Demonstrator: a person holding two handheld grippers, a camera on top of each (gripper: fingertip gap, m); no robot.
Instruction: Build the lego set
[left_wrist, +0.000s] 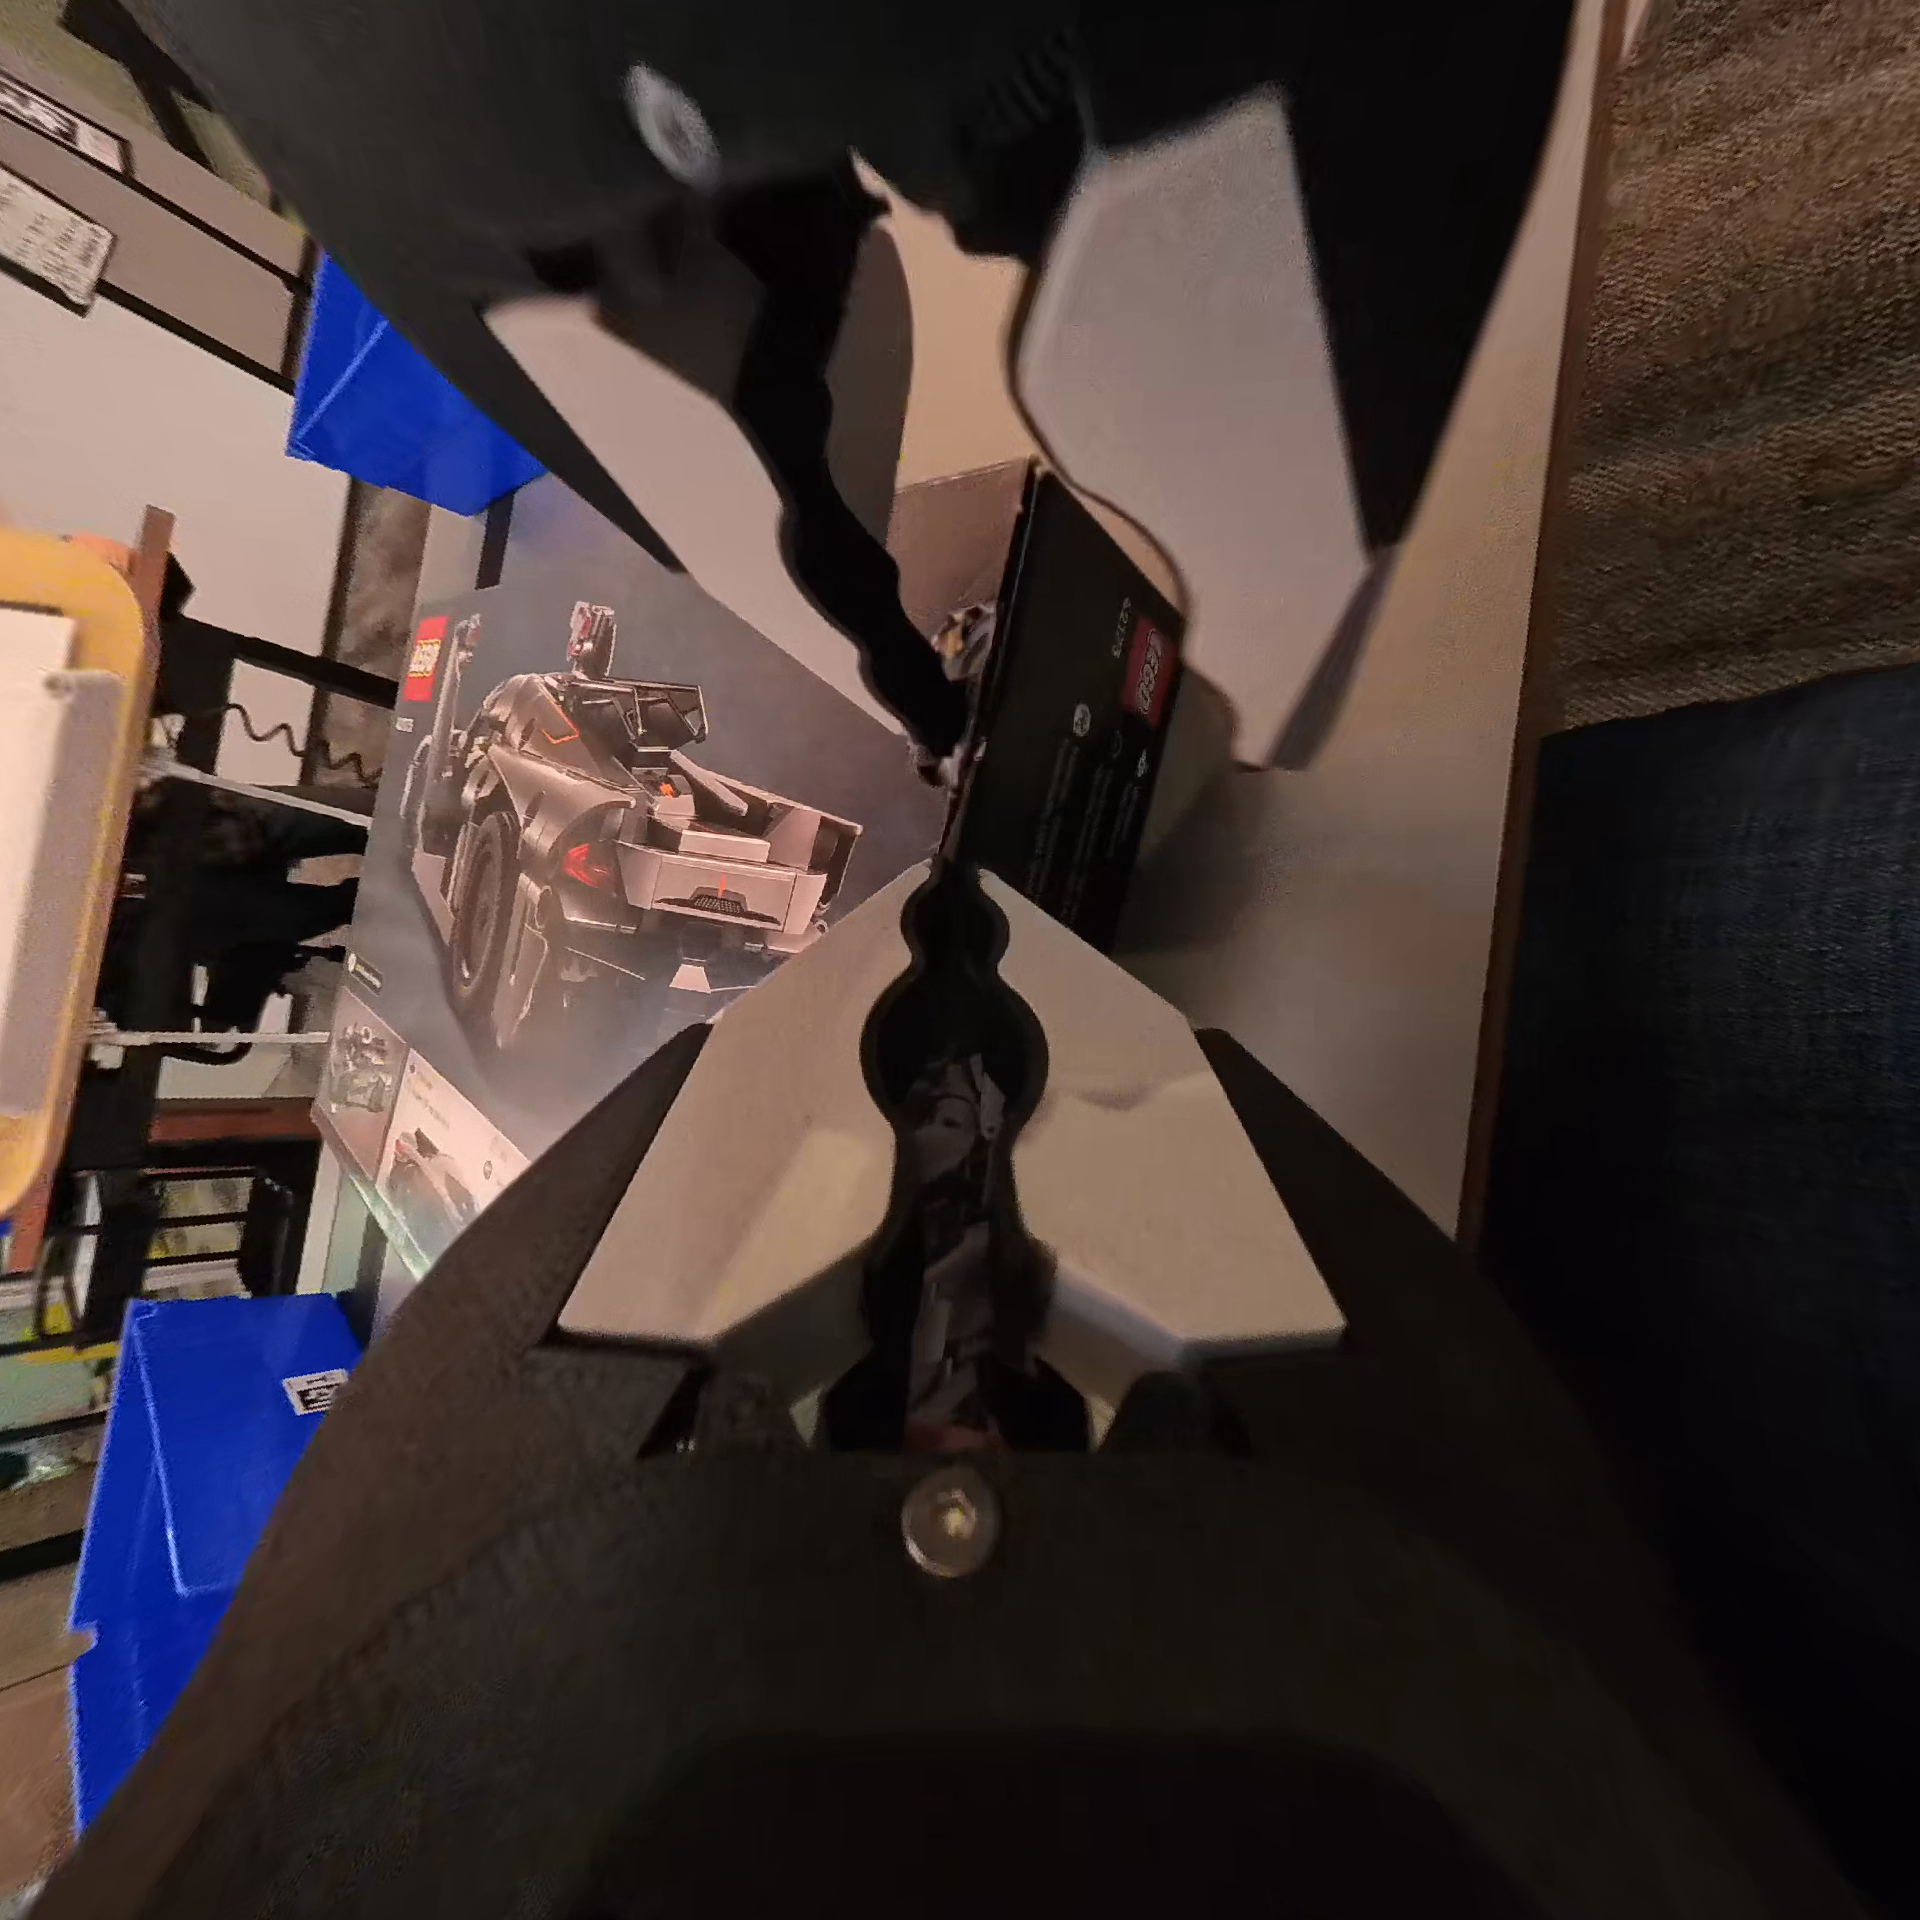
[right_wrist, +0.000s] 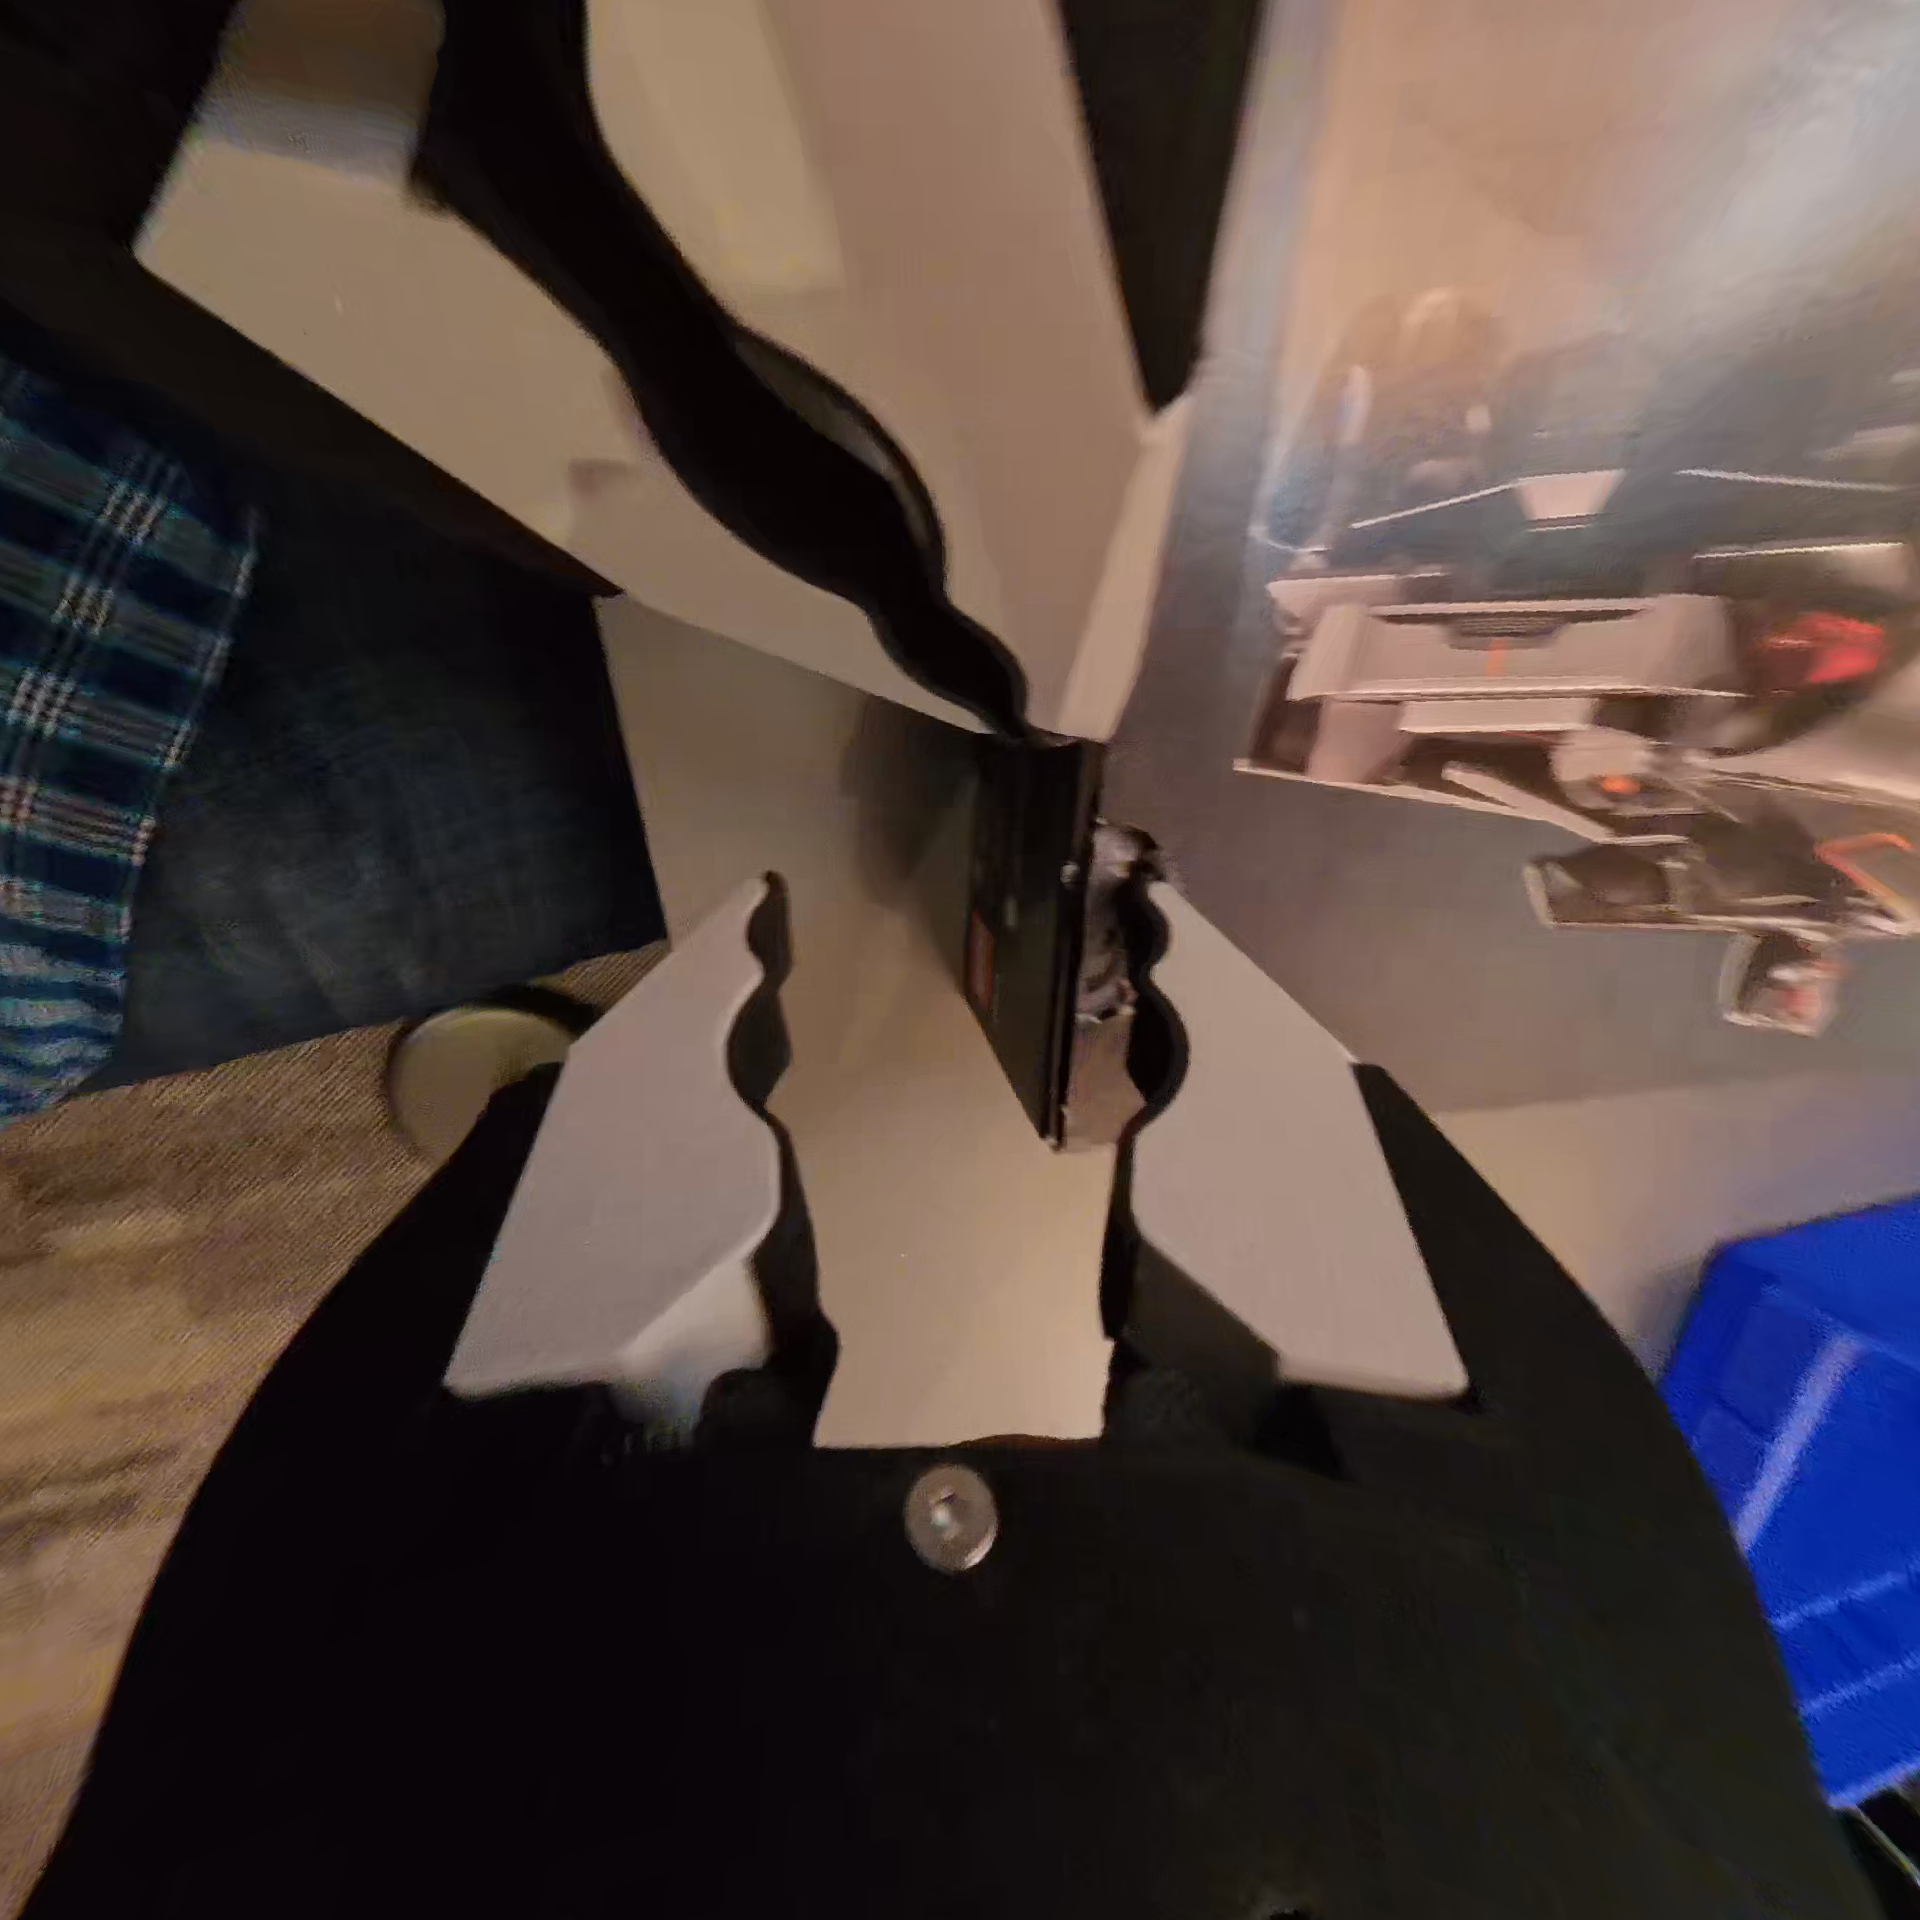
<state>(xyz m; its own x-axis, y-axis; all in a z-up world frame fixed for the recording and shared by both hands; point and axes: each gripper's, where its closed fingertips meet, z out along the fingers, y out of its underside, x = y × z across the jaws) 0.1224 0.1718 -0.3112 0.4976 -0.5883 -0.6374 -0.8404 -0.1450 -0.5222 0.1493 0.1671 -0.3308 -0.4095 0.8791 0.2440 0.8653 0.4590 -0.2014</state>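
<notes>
The lego box (left_wrist: 623, 831) with a grey car pictured on it lies on the white table (left_wrist: 1403, 935). Its black end flap (left_wrist: 1081, 727) stands open. My left gripper (left_wrist: 951, 873) is shut on the edge of that flap; the right wrist view shows its tips (right_wrist: 1023, 727) pinching the flap (right_wrist: 1023, 935). My right gripper (right_wrist: 961, 894) is open and straddles the flap. Its right finger (right_wrist: 1226, 1039) is at the mouth of the box (right_wrist: 1455, 831), beside a crinkled silvery bag (right_wrist: 1107, 935). Its left finger (right_wrist: 665, 1039) stands clear of the flap. One right finger (left_wrist: 862, 582) shows in the left wrist view.
Blue bins stand behind the box (left_wrist: 395, 395) and beside it (left_wrist: 208, 1455), one also in the right wrist view (right_wrist: 1818, 1455). Shelving (left_wrist: 156, 831) stands at the far side. A person's dark trousers (left_wrist: 1714, 1039) and plaid sleeve (right_wrist: 83, 623) are at the table's edge, over carpet (right_wrist: 156, 1247). Only a small space, under 4 cm, lies between the two pairs of fingers.
</notes>
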